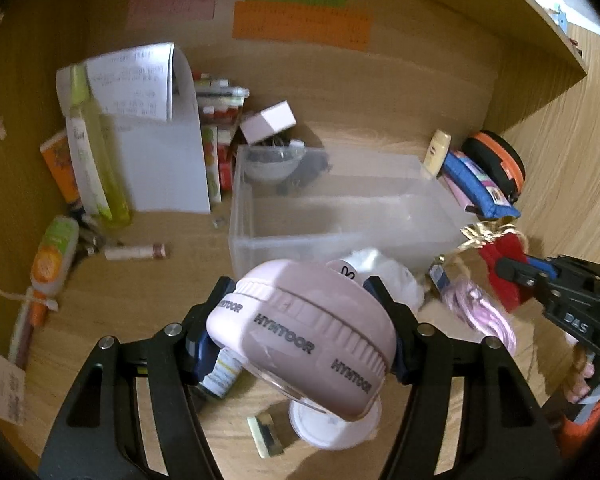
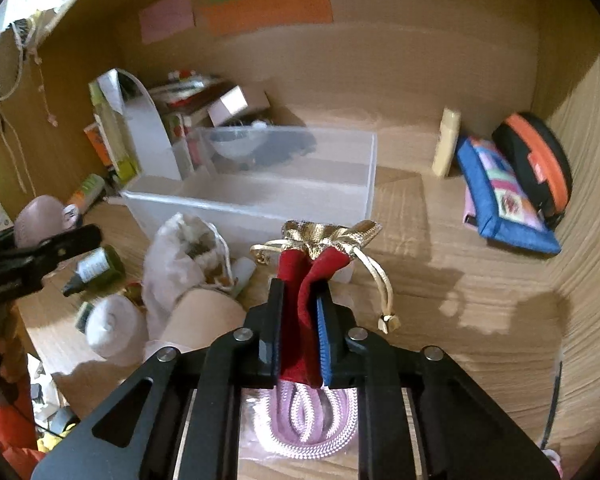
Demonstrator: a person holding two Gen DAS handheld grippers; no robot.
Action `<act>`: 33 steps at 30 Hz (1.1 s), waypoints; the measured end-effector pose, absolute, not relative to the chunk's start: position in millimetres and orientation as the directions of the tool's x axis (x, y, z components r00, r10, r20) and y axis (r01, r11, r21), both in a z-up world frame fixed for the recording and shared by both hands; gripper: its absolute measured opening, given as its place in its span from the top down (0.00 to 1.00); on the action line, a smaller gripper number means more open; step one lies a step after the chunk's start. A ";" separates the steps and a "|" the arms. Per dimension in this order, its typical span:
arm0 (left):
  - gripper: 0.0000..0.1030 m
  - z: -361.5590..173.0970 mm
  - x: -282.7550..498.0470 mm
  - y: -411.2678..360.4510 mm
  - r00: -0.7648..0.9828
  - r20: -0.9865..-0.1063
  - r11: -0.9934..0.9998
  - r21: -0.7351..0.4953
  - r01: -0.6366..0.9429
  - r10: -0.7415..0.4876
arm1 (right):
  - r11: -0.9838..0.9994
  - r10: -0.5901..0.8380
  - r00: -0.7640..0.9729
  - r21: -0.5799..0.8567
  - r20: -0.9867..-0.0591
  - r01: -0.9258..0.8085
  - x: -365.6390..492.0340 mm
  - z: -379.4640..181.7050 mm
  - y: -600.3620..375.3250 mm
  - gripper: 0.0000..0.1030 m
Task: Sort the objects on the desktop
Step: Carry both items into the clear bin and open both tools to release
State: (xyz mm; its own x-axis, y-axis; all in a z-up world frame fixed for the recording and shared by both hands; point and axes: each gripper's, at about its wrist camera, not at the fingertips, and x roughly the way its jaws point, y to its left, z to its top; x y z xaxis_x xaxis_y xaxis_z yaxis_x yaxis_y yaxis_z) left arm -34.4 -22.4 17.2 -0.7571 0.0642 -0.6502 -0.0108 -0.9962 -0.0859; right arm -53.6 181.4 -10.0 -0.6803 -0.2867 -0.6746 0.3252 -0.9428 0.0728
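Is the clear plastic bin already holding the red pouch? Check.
No, the red pouch is clamped in the right gripper, outside the clear bin.

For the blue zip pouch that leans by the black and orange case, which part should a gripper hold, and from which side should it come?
Grip the blue zip pouch at its raised upper edge, coming from above and in front. It stands tilted against the black and orange case, so that thin edge is free, while its lower edge rests on the desk.
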 end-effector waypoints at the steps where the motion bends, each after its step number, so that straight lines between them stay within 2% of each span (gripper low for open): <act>1: 0.37 21.6 -36.7 -23.1 -0.761 -0.646 -0.997 -0.079 -0.013 0.061 | -0.943 -0.287 -0.692 0.068 -0.662 0.326 -50.9 -3.4 181.3 0.88; 9: 0.37 57.0 -63.5 -31.7 -0.784 -0.616 -0.997 -0.062 -0.050 0.078 | -0.941 -0.314 -0.753 0.081 -0.579 0.330 -47.0 35.7 185.0 0.88; 17: 0.37 62.1 -108.2 -35.4 -0.750 -0.655 -0.996 -0.055 -0.075 0.092 | -0.941 -0.321 -0.775 0.093 -0.545 0.324 -71.2 56.8 183.4 0.88; 24: 0.37 35.7 -153.0 -26.2 -0.656 -0.745 -0.992 -0.059 -0.114 0.120 | -0.941 -0.315 -0.746 0.090 -0.586 0.327 -112.4 46.4 166.3 0.88; 33: 0.37 -4.1 -194.9 -16.5 -0.531 -0.836 -0.987 -0.071 -0.143 0.137 | -0.932 -0.314 -0.645 0.094 -0.697 0.351 -160.6 4.7 146.0 0.88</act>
State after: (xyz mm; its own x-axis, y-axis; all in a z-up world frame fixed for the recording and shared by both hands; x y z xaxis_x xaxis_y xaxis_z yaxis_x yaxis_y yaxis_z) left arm -194.9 -16.5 -4.1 -0.5315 0.1373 -0.8359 -0.1431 -0.9872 -0.0711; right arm -160.6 146.0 4.7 -0.6454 -0.3135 -0.6965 0.3509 -0.9317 0.0942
